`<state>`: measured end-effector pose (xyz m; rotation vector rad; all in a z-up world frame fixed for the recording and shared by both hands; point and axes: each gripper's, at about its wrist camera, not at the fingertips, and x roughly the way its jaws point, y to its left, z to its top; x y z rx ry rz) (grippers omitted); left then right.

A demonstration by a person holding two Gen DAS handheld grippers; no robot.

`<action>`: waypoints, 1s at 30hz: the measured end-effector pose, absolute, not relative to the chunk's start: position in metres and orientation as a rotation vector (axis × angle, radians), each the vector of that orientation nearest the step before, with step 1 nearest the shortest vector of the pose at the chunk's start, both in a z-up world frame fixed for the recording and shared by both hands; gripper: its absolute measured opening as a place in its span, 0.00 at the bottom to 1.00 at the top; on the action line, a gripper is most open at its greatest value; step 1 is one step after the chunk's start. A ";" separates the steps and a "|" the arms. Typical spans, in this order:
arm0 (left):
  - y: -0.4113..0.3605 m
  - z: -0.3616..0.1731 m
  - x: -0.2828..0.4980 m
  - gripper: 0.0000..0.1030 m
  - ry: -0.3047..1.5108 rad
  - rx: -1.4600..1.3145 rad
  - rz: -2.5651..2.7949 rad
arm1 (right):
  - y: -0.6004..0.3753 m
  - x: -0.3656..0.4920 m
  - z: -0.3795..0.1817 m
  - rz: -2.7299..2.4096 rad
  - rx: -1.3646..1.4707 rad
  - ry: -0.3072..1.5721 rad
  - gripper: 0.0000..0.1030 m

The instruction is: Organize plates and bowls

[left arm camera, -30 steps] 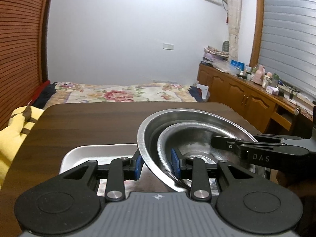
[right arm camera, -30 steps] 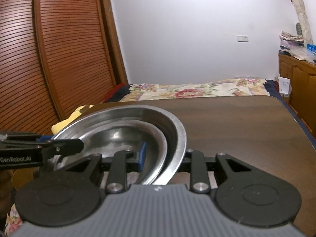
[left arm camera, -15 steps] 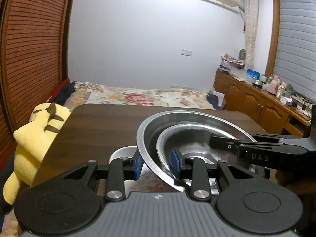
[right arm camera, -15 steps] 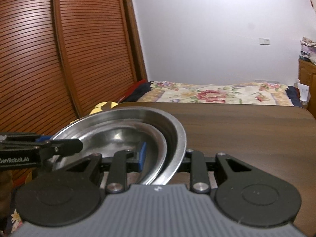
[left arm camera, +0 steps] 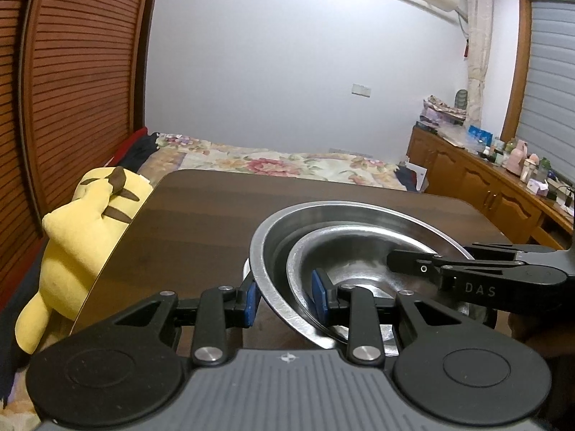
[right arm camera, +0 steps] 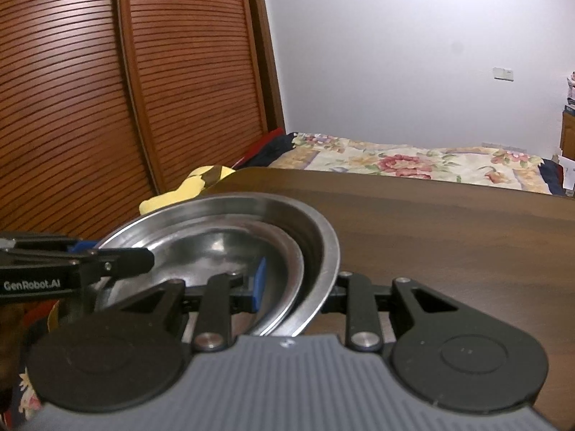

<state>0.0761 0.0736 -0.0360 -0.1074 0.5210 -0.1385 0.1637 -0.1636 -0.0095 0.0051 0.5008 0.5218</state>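
Observation:
Two steel bowls are nested: a large bowl [left arm camera: 359,215] with a smaller bowl [left arm camera: 359,262] inside it. Both are held tilted above the dark wooden table [left arm camera: 201,222]. My left gripper [left arm camera: 284,298] is shut on their left rims, one blue pad outside and one inside. My right gripper [right arm camera: 298,287] is shut on the opposite rims of the large bowl [right arm camera: 323,251] and the small bowl [right arm camera: 215,248]; its outer finger is hidden behind the steel. Each gripper shows in the other's view: the right gripper [left arm camera: 399,262] and the left gripper [right arm camera: 143,258].
A yellow plush toy [left arm camera: 82,222] lies off the table's left edge. A bed with a floral cover [left arm camera: 269,161] stands beyond the table, slatted wooden doors [right arm camera: 90,107] are on the left, and a cluttered wooden cabinet [left arm camera: 485,186] is on the right. A light sliver [left arm camera: 246,269] peeks from under the bowls.
Both grippers have carried the bowls to the left. The steel tray that showed left of the bowls has slid out of sight beneath them, and the plush toy has come into view.

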 end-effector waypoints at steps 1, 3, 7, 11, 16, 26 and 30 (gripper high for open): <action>0.074 -0.036 0.076 0.31 0.522 -0.106 -0.135 | -0.163 0.164 -0.010 0.523 0.003 0.502 0.29; 0.075 -0.038 0.076 0.31 0.525 -0.106 -0.132 | -0.160 0.164 -0.010 0.526 0.001 0.505 0.29; 0.078 -0.039 0.077 0.31 0.528 -0.102 -0.123 | -0.157 0.164 -0.012 0.529 -0.003 0.510 0.29; 0.080 -0.043 0.078 0.31 0.534 -0.103 -0.117 | -0.154 0.164 -0.013 0.533 -0.010 0.511 0.29; 0.079 -0.044 0.078 0.32 0.537 -0.097 -0.110 | -0.151 0.163 -0.015 0.531 -0.017 0.506 0.29; 0.074 -0.047 0.077 0.32 0.525 -0.072 -0.098 | -0.150 0.164 -0.021 0.543 -0.013 0.505 0.29; 0.073 -0.049 0.077 0.33 0.520 -0.065 -0.094 | -0.150 0.163 -0.022 0.548 -0.013 0.500 0.29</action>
